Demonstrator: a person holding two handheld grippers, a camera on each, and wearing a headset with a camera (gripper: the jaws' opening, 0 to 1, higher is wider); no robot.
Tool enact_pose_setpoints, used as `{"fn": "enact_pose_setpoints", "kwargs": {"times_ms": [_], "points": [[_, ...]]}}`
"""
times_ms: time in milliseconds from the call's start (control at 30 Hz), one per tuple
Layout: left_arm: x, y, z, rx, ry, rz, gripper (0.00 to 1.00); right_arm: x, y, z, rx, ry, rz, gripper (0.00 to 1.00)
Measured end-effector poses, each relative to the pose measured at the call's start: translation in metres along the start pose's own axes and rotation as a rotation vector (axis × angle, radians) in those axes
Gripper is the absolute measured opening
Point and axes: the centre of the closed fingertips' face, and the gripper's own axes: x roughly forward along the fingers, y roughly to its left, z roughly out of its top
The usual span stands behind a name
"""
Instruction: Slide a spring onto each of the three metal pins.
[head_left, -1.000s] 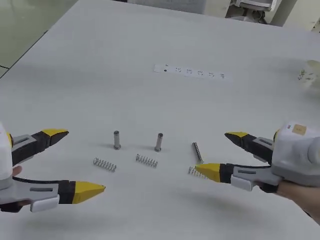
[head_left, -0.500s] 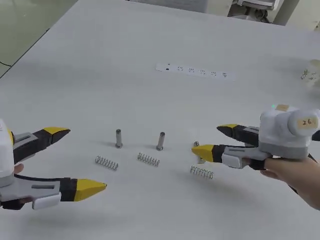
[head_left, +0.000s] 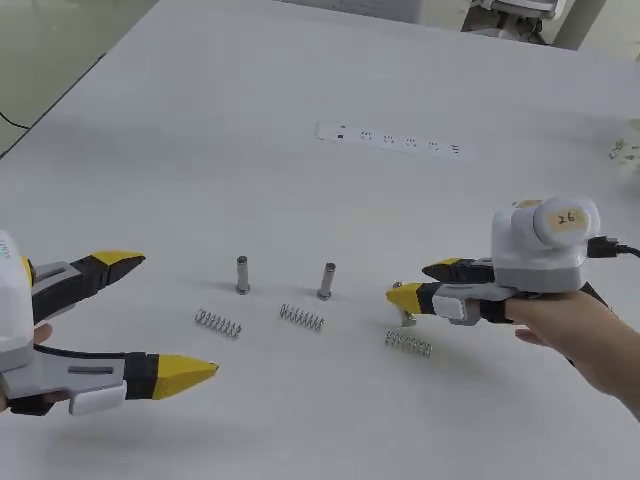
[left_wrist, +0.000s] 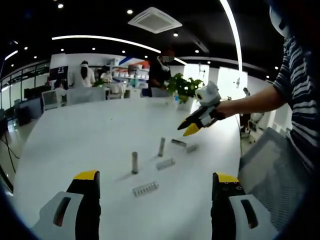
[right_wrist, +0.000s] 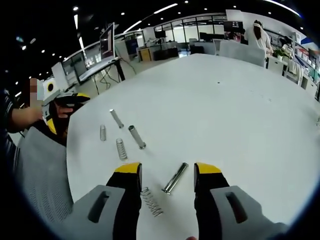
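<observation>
Our right tongs (right_wrist: 167, 168), half open, straddle the lying pin (right_wrist: 175, 178); we should close on its middle, clear of the spring (right_wrist: 151, 201) just beside one jaw. The left tongs (left_wrist: 156, 176) hang wide, empty.

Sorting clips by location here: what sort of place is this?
Probably an open-plan office or lab: a big white table with a built-in power strip, desks with monitors behind it, and a ceiling air-conditioning cassette among recessed lights.

table (head_left: 150, 150) — open around | upright pins (head_left: 242, 275) just behind springs (head_left: 218, 323) | power strip (head_left: 390, 141) well apart
</observation>
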Motion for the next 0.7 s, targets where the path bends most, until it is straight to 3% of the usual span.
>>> {"fn": "enact_pose_setpoints", "kwargs": {"times_ms": [700], "points": [[-0.001, 0.000, -0.002, -0.002, 0.008, -0.003, 0.88, 0.025, -0.017, -0.015, 0.114, 0.111, -0.055, 0.22]]}}
